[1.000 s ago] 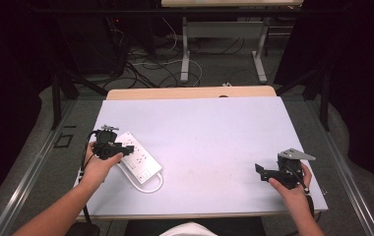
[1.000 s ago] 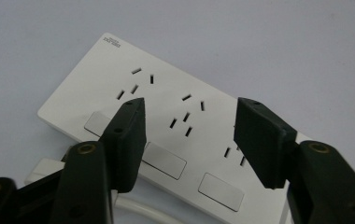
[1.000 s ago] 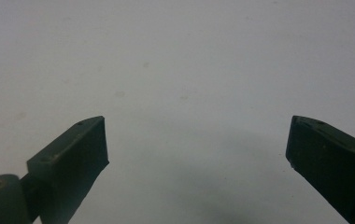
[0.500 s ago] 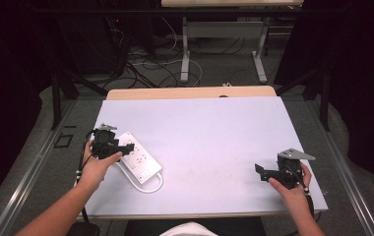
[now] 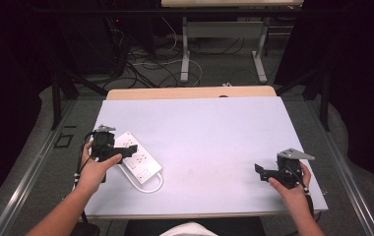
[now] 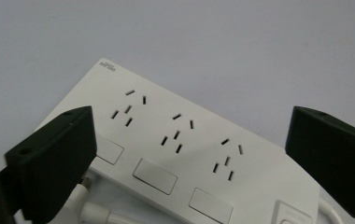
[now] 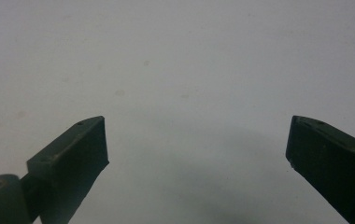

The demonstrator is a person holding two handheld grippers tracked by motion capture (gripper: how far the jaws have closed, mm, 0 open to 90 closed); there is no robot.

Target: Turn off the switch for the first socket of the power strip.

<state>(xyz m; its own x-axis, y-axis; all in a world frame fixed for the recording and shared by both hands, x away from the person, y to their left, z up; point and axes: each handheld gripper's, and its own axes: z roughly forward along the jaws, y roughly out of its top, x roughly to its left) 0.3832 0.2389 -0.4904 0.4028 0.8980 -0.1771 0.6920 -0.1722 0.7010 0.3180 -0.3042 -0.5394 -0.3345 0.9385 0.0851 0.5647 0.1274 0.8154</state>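
While its jaws have just been opening wide, the left gripper (image 6: 187,154) hovers over the power strip (image 6: 185,154), holding nothing. The right gripper (image 7: 196,149), at four o'clock on the table (image 5: 214,128), is wide open and empty.

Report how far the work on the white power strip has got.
Done: the power strip lies flat at the table's left side. In hand: the left tool straddles it, jaws just opened wide, gripping nothing. Left: any regrasp or move; the right tool waits open over bare table.

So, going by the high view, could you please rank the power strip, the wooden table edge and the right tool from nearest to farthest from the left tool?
1. Power strip, right beside the left tool.
2. Wooden table edge, along the far side.
3. Right tool, at the near right.
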